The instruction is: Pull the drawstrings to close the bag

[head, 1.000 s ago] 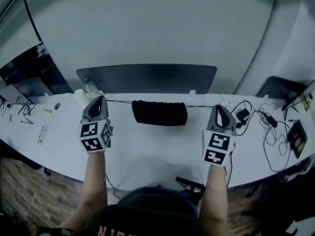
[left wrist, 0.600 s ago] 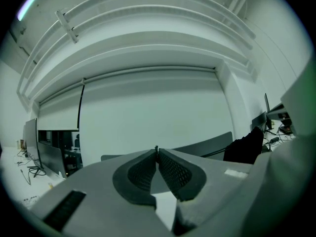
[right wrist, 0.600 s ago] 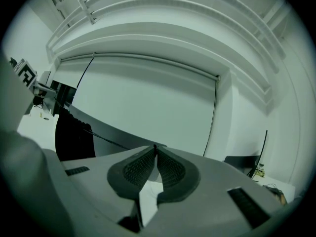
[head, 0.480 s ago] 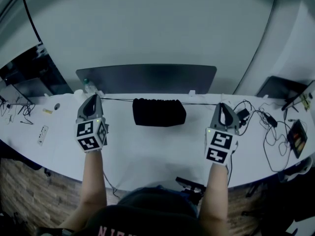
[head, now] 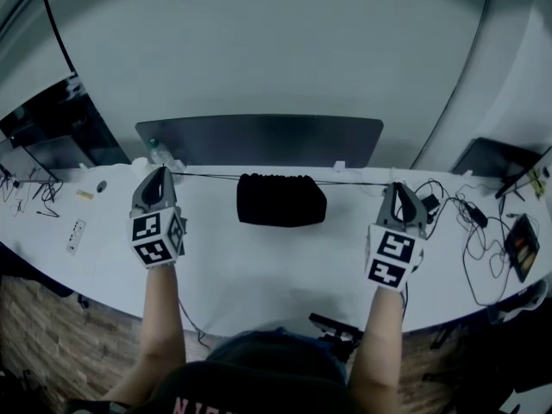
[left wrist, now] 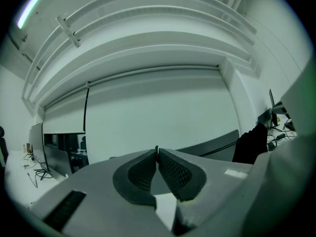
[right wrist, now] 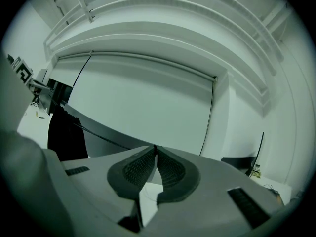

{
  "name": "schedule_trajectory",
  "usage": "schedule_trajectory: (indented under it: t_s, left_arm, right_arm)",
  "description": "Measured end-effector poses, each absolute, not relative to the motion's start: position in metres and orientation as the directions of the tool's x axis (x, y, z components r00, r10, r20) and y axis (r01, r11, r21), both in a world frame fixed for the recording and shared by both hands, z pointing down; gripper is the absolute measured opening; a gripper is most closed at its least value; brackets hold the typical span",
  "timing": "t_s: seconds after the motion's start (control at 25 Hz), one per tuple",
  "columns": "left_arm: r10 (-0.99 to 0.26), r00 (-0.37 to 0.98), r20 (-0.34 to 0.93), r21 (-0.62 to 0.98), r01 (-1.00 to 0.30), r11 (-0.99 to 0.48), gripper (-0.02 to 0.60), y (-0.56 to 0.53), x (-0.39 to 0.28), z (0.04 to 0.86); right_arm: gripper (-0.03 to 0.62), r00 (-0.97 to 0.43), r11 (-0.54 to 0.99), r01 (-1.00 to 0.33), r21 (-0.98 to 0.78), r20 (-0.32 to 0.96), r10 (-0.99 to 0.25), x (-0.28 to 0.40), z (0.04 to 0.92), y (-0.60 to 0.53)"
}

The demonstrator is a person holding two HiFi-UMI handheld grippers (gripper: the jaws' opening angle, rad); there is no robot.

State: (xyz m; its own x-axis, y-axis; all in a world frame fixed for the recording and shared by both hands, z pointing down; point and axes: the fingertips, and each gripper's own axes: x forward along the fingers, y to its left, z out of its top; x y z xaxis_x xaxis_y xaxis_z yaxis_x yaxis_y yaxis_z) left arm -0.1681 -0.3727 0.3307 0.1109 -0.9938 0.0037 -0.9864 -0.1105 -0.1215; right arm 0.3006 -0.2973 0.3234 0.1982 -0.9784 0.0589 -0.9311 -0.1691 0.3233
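The white table (head: pixel 259 266) curved in front of me under a pale wall, with a dark panel (head: pixel 259 138) standing along its far edge and loose cables (head: pixel 470 222) on its right end. Against a second earlier, both my tongs had spread outward. The left gripper (head: pixel 161 173) sat further toward the table's left end, and the right gripper (head: pixel 398 187) had drifted a little toward the cables, so the gap between them was wider. The bag (head: pixel 282 200) had stayed at the far middle of the table, just in front of the panel, and it looked slightly narrower across than before.

The left tongs' jaws were pressed together at their tips on the left drawstring (head: pixel 207 177), a thin dark cord that ran straight and taut from my tips to the bag's upper left corner. The right tongs' jaws were likewise closed on the right drawstring (head: pixel 355 183), drawn just as tight to the upper right corner.

The bag was black and squat, lying on the table with its top edge puckered into small close folds along the cord line and its lower edge rounded. In the left gripper view it stood as a dark shape (left wrist: pixel 252 142) at the right beyond my closed tips (left wrist: pixel 157 150). In the right gripper view it showed at the left (right wrist: pixel 66 137), with the cord slanting from it toward my tips (right wrist: pixel 155 148).
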Motion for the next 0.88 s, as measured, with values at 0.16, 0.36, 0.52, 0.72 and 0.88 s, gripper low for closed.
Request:
schedule_trajectory:
  t_s: [0.16, 0.36, 0.52, 0.72, 0.88]
  left_arm:
    - [-0.994, 0.105, 0.005, -0.124, -0.987, -0.105, 0.015, -0.374, -0.172, 0.33]
    - [-0.996, 0.092, 0.009, -0.123, -0.988, -0.093, 0.015, -0.376, -0.179, 0.33]
    - [-0.997, 0.075, 0.012, -0.118, -0.99, -0.076, 0.015, -0.378, -0.186, 0.33]
    - [-0.998, 0.063, 0.013, -0.12, -0.991, -0.064, 0.015, -0.379, -0.193, 0.329]
    - [-0.998, 0.055, 0.011, -0.123, -0.991, -0.056, 0.015, -0.38, -0.197, 0.327]
  right_arm:
    - [0.009, 0.225, -0.192, -0.929, 0.317, 0.069, -0.972, 0.309, 0.323, -0.297]
    - [0.009, 0.244, -0.208, -0.925, 0.318, 0.076, -0.967, 0.318, 0.321, -0.299]
    - [0.009, 0.255, -0.217, -0.922, 0.322, 0.078, -0.964, 0.322, 0.319, -0.3]
    - [0.009, 0.267, -0.227, -0.917, 0.327, 0.084, -0.96, 0.328, 0.318, -0.301]
    - [0.009, 0.273, -0.231, -0.914, 0.333, 0.085, -0.958, 0.333, 0.316, -0.302]
